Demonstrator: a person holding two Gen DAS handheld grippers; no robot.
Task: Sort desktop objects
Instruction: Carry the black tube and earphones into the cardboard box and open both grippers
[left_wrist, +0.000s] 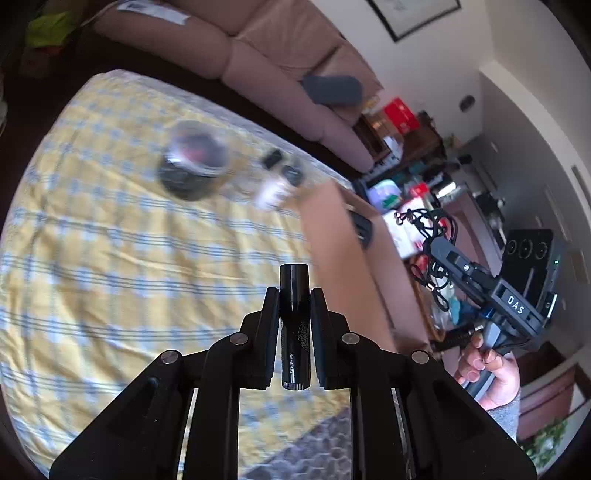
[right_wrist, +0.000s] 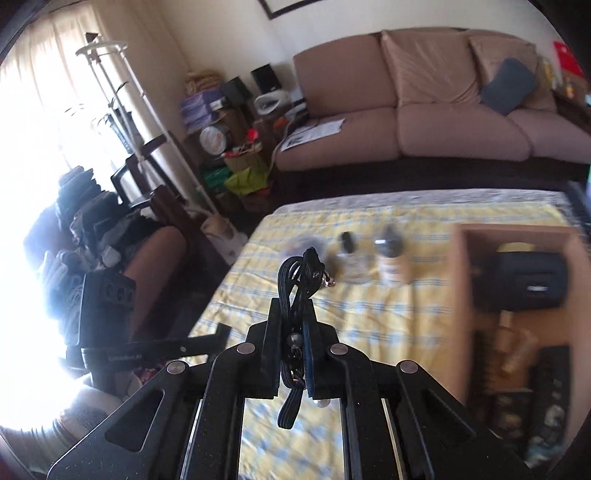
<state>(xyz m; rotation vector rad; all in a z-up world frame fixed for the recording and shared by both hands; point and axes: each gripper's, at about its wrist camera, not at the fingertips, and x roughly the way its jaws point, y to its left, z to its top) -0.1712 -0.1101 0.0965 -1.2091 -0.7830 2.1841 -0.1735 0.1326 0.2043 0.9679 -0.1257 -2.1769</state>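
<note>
Left tool (left_wrist: 294, 325) clamps black tube (left_wrist: 294, 325) upright, tilted down over tablecloth (left_wrist: 110, 240); right tool (right_wrist: 294, 332) grips cord bundle (right_wrist: 299, 280).

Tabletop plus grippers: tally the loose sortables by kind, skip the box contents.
Held black tube: 1
Held black cord bundle: 1
Dark jar, clear lid: 1
Small bottles with dark caps: 2
Total: 5
</note>
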